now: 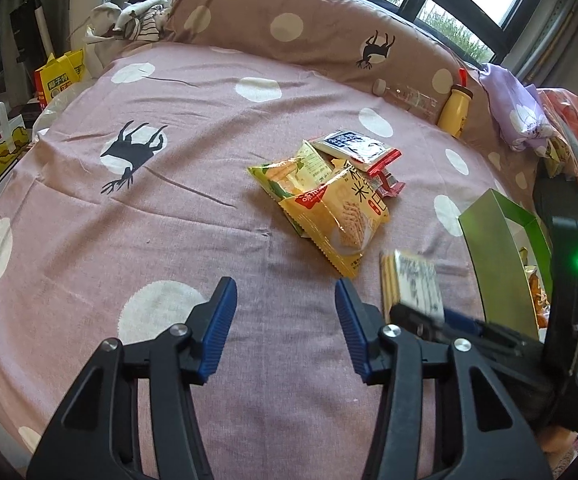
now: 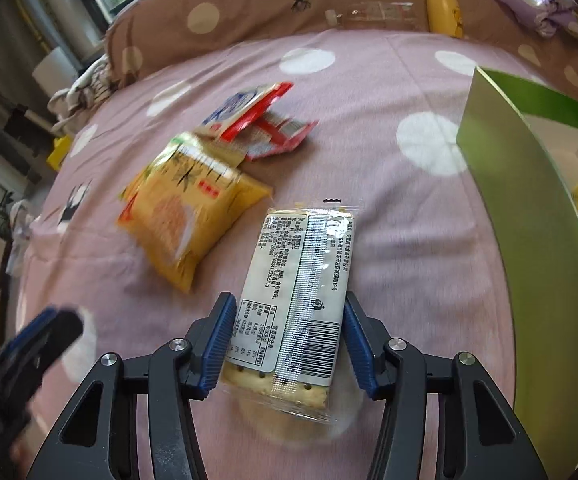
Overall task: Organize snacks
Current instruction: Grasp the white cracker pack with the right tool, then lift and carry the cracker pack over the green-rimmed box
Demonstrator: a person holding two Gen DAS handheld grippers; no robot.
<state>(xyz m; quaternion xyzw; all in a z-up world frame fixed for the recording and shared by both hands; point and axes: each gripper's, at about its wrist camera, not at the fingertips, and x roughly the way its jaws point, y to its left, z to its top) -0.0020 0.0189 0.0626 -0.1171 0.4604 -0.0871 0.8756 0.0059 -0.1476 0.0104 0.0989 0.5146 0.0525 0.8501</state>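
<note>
**Cracker pack in the right gripper, beside the green box**

The right gripper (image 2: 287, 340) is closed on a cracker pack (image 2: 295, 300), its blue pads pressing the pack's two long sides. The pack is clear-wrapped with a white label and a barcode facing up, and pale crackers show at its near end. It points away from the camera, held above the pink spotted bedsheet (image 2: 369, 80).

Just to the right of the pack stands a green box (image 2: 529, 220), open at the top, with more yellow and orange packets partly visible inside it.

To the left of the pack lies a small heap of snacks on the sheet. Nearest is a yellow snack bag (image 2: 185, 216), blurred in this view. Behind it are a red and white packet (image 2: 249, 108) and a second red packet (image 2: 279, 136) partly under it.

The left gripper (image 1: 285, 320) hangs over the sheet with its jaws wide apart and nothing between them. From its camera the same heap sits ahead and to the right, with a green and yellow bag (image 1: 285, 176) tucked under the yellow snack bag (image 1: 341, 212).

At the far edge of the bed, against a brown spotted pillow (image 1: 289, 28), lie a clear bottle (image 1: 407, 96) and a yellow bottle (image 1: 455, 108)
</note>
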